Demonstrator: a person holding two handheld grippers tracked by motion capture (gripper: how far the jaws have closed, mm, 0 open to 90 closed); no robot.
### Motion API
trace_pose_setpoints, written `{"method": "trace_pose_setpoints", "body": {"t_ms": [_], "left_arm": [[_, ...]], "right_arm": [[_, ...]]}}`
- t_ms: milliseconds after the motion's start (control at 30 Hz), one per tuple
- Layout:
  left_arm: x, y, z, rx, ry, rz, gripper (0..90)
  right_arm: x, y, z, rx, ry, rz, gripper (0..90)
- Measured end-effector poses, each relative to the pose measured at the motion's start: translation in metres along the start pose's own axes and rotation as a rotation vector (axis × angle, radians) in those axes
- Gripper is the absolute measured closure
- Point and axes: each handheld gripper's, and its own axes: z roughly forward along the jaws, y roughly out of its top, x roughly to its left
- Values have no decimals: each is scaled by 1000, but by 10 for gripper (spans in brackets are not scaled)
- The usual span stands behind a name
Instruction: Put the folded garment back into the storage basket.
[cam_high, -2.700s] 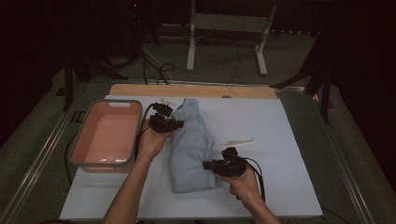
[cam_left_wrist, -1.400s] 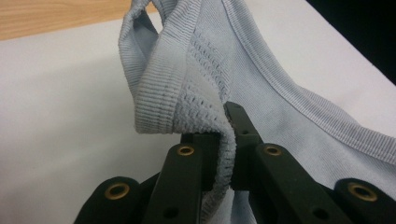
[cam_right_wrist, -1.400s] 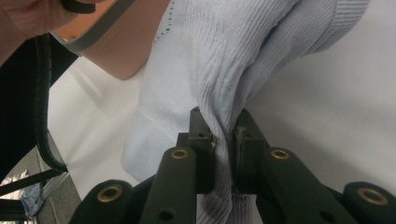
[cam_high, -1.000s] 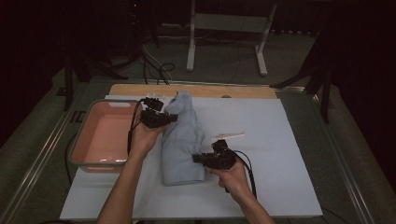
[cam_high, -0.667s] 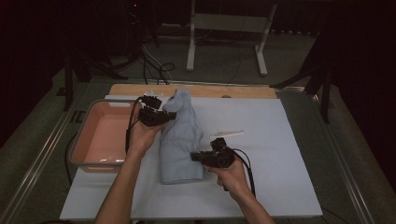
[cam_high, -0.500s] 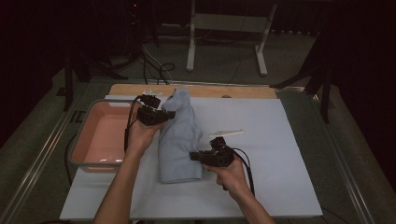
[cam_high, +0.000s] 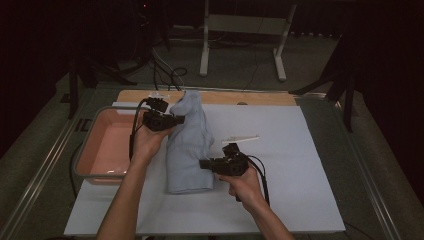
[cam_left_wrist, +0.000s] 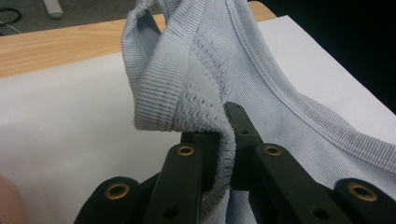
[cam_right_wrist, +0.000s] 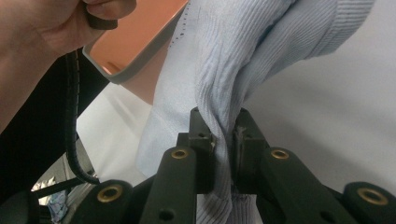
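White table sheet, pink tub left, white strip right — both grippers clamp blue garment.

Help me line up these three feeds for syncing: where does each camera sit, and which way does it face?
High view: fixed above the person's side, facing forward and down on the table; both forearms, left claw and right claw show.
Left gripper view: rides that claw, looking along its jaws clamped on the blue garment.
Right gripper view: rides that claw, jaws pinching the garment, facing the pink tub and the left hand.
All three share the garment.
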Motion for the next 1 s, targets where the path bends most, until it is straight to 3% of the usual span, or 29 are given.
{"method": "trace_pose_setpoints", "body": {"t_ms": [1000], "left_arm": [[12,5,-15,-29,11,-16,856]], "right_arm": [[10,18,13,-9,33,0,807]]}}
